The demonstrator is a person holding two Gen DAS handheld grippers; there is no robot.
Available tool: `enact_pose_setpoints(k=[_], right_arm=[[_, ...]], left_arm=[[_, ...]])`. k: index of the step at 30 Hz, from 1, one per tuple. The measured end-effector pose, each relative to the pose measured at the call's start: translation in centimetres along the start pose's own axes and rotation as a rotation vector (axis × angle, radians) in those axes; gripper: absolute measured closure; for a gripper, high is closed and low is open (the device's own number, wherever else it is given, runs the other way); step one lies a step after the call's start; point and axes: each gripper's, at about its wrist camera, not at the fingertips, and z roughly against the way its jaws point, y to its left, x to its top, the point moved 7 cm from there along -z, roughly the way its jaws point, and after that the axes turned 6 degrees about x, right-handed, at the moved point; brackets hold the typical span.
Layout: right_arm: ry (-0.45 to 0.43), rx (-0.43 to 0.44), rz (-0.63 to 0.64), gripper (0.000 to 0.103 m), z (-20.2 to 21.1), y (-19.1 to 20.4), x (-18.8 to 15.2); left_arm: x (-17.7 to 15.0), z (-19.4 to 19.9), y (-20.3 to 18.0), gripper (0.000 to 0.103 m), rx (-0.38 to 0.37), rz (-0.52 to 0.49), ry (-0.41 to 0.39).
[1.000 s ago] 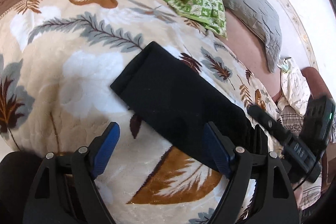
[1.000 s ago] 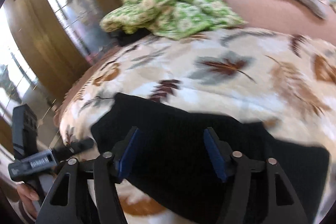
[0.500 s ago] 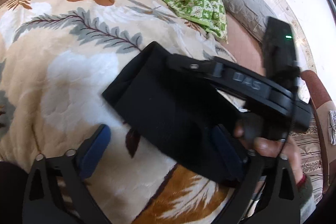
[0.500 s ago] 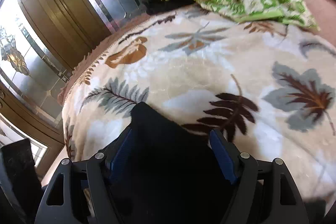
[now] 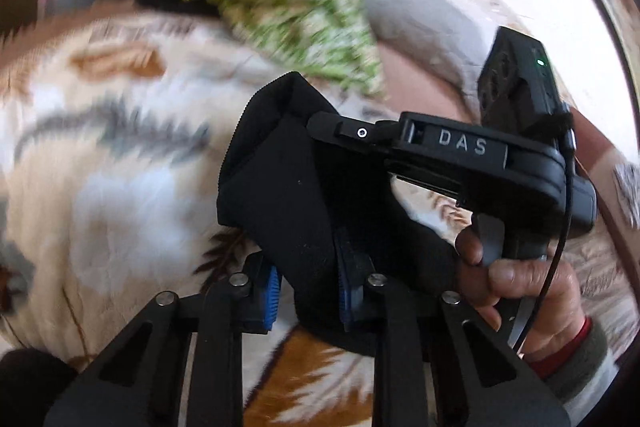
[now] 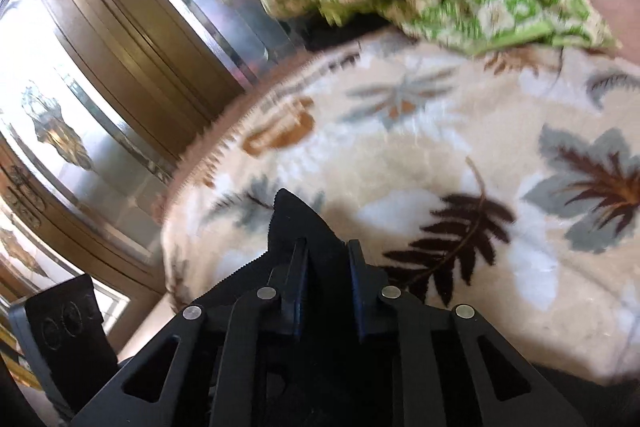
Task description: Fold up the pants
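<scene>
The pants (image 5: pixel 288 187), black and already folded narrow, hang lifted off the leaf-print blanket (image 5: pixel 120 195), pinched by the left gripper (image 5: pixel 308 287) low down and the right gripper (image 6: pixel 326 287) near the hem, apparently so that end can be carried over for another fold. A second ago both sets of jaws gaped over cloth lying flat; the blur hides how high it is now.
</scene>
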Motion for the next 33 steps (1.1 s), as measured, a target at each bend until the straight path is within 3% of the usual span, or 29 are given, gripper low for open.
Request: enact_pose_setpoints(k=[2,4,6,8,11,16,19,22,23,24,25,26,27,29,31,33], right_arm=[[-0.060,0.010,-0.012,0.085,3.0,0.5,0.6],[-0.132,-0.025,-0.042,0.074,6.2,0.3,0.8],[-0.223,-0.078,-0.122,0.046,10.4,-0.8,0.4],[-0.292,-0.072,-0.203,0.033,14.0,-1.2,-0.5],[-0.318,-0.078,-0.269,0.022,16.9,-1.1,-1.9],[-0.282,-0.061,-0.340,0.015,18.0,-0.9,-3.0],[-0.243,-0.081,-0.362,0.015,17.8,-1.3,-4.1],[-0.235,-0.048,-0.388,0.015,17.2,-1.7,-5.1],[-0.217,-0.052,-0.383,0.017,16.7,-1.9,-5.5],[-0.191,-0.092,-0.364,0.034,16.3,-2.1,-5.9],[-0.169,-0.150,-0.342,0.053,16.2,-2.4,-6.3],[-0.162,-0.195,-0.324,0.082,16.4,-2.8,-6.6],[-0.175,-0.198,-0.329,0.082,16.9,-3.2,-6.9],[-0.215,-0.208,-0.326,0.085,18.7,-3.8,-7.3],[-0.252,-0.241,-0.315,0.086,21.1,-4.7,-7.7],[-0.280,-0.262,-0.334,0.086,23.5,-6.0,-8.3]], left_arm=[[0.5,1.4,-2.2,0.084,-0.017,-0.067,-0.046],[0.7,2.4,-4.0,0.086,-0.029,-0.127,-0.078],[0.5,3.1,-6.3,0.086,-0.018,-0.212,-0.110],[-0.2,3.3,-8.2,0.086,-0.023,-0.275,-0.124],[-1.2,3.1,-10.8,0.086,-0.042,-0.340,-0.124],[-2.8,2.4,-13.6,0.086,-0.029,-0.435,-0.128],[-3.9,2.0,-14.6,0.086,-0.017,-0.487,-0.123],[-5.1,2.1,-15.4,0.086,-0.015,-0.527,-0.117],[-5.4,2.2,-15.6,0.086,-0.016,-0.538,-0.116],[-5.6,2.4,-15.7,0.086,-0.019,-0.546,-0.109],[-5.7,2.6,-15.7,0.085,-0.038,-0.551,-0.084],[-5.8,2.9,-15.6,0.079,-0.058,-0.548,-0.068],[-5.8,3.6,-15.4,0.077,-0.092,-0.535,-0.055],[-5.3,5.1,-15.0,0.049,-0.153,-0.514,-0.045],[-3.9,6.6,-13.9,0.046,-0.185,-0.476,-0.084],[-2.6,6.6,-13.1,0.046,-0.159,-0.458,-0.099]])
